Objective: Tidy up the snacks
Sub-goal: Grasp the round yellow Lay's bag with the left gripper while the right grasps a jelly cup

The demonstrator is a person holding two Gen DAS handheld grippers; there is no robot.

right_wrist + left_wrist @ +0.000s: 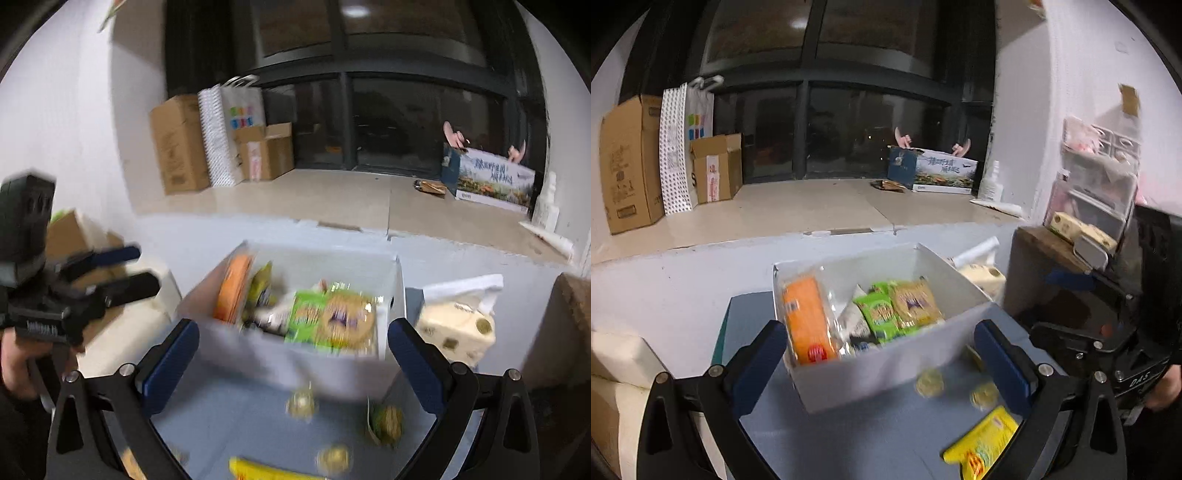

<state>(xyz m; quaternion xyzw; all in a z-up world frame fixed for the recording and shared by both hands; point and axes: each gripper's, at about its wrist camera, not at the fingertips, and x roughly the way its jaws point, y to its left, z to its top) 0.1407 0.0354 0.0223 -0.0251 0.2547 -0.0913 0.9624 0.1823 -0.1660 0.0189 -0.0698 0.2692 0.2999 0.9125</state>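
A white box (886,373) stands on the blue table and holds an orange pack (809,321), green packs (879,314) and a tan pack (916,301). It also shows in the right wrist view (295,362). Gold wrapped sweets (929,382) and a yellow packet (982,446) lie in front of it. My left gripper (882,362) is open and empty, just before the box. My right gripper (293,362) is open and empty above the sweets (301,402). The yellow packet (266,470) shows at the bottom edge there.
A tissue pack (456,330) sits right of the box. Cardboard boxes (631,162) and a paper bag stand on the window ledge at left, a printed carton (934,171) at right. A stacked drawer unit (1097,173) and wooden block stand at right.
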